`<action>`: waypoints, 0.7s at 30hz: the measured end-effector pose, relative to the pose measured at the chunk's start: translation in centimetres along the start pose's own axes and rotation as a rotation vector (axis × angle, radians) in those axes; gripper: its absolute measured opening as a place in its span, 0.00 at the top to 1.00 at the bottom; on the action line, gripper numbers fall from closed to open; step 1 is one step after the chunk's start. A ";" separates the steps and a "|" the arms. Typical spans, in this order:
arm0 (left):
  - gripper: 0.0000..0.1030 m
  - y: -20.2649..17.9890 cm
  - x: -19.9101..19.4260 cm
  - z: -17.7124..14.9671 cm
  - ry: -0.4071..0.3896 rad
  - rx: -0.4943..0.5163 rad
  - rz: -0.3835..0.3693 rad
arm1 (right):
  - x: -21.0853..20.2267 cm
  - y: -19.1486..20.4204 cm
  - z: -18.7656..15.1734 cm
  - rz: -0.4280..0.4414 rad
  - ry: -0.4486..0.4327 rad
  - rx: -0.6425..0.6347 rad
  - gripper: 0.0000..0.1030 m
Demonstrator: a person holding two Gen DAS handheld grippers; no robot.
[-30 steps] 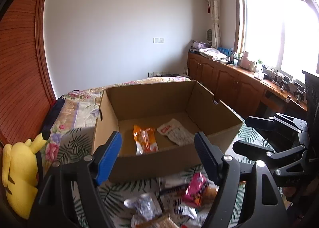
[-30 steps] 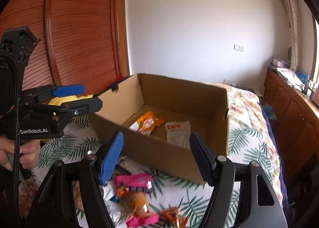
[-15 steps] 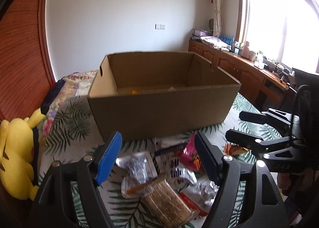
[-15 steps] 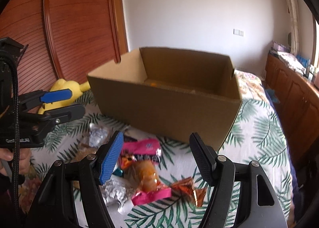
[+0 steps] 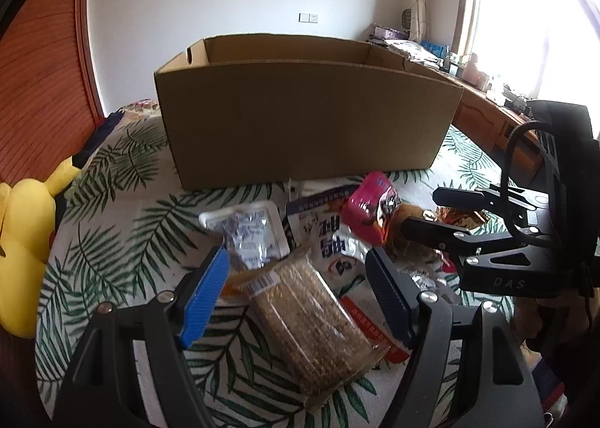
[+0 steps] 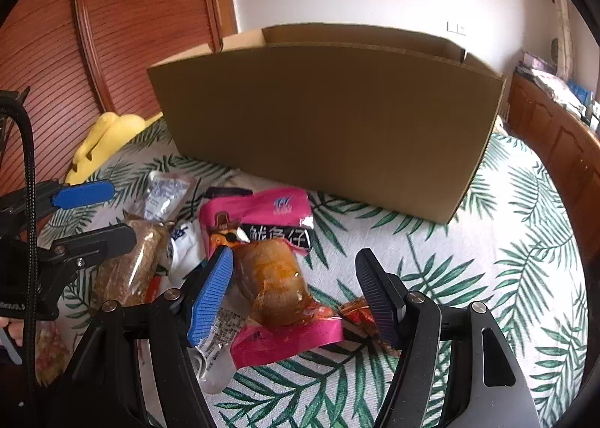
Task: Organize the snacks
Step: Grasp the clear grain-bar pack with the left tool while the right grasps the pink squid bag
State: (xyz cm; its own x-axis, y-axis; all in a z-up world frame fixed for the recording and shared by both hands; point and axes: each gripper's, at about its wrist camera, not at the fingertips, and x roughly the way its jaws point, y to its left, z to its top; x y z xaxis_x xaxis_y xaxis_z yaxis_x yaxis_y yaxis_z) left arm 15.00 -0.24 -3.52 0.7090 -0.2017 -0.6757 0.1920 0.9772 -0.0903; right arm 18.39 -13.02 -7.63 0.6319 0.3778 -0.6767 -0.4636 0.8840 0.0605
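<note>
Both grippers, left [image 5: 298, 287] and right [image 6: 294, 287], hold fingers apart over snack packets before the cardboard box [image 5: 307, 117], contents hidden.

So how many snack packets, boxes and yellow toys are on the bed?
Snack packets: at least 7 (they overlap in a heap, so more may be hidden)
Cardboard box: 1
Yellow plush toy: 1
Total: at least 9
</note>
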 end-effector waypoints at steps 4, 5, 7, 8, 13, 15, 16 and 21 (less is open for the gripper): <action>0.26 0.2 0.5 -0.7 0.025 -0.011 0.005 | 0.6 0.0 -0.2 0.013 0.024 -0.002 0.32; 0.26 0.2 0.6 -0.9 0.029 -0.010 0.006 | 0.6 0.1 -0.2 0.012 0.025 -0.004 0.32; 0.26 0.2 0.8 -1.2 0.040 -0.010 0.017 | 0.6 0.1 -0.3 0.009 0.041 -0.004 0.32; 0.26 0.2 0.9 -1.4 0.046 -0.012 0.023 | 0.8 0.1 -0.3 0.013 0.048 -0.002 0.32; 0.26 0.4 1.8 -2.1 0.092 -0.027 0.049 | 1.3 0.3 -0.4 0.010 0.078 -0.009 0.32; 0.26 0.5 2.0 -2.3 0.102 -0.038 0.046 | 1.6 0.5 -0.3 0.002 0.084 -0.012 0.32; 0.26 0.5 2.0 -2.4 0.103 -0.041 0.047 | 1.6 0.6 -0.3 -0.004 0.086 -0.015 0.32; 0.32 0.4 2.0 -2.8 0.113 -0.052 0.044 | 1.9 0.9 -0.4 -0.015 0.093 -0.029 0.33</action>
State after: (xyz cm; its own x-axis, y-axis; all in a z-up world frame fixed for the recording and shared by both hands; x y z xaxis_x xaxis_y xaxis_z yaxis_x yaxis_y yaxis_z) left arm 14.55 -0.08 -6.93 0.6342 -0.1532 -0.7578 0.1249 0.9876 -0.0952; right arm 18.92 -11.60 -9.15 0.5790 0.3361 -0.7429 -0.4732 0.8804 0.0295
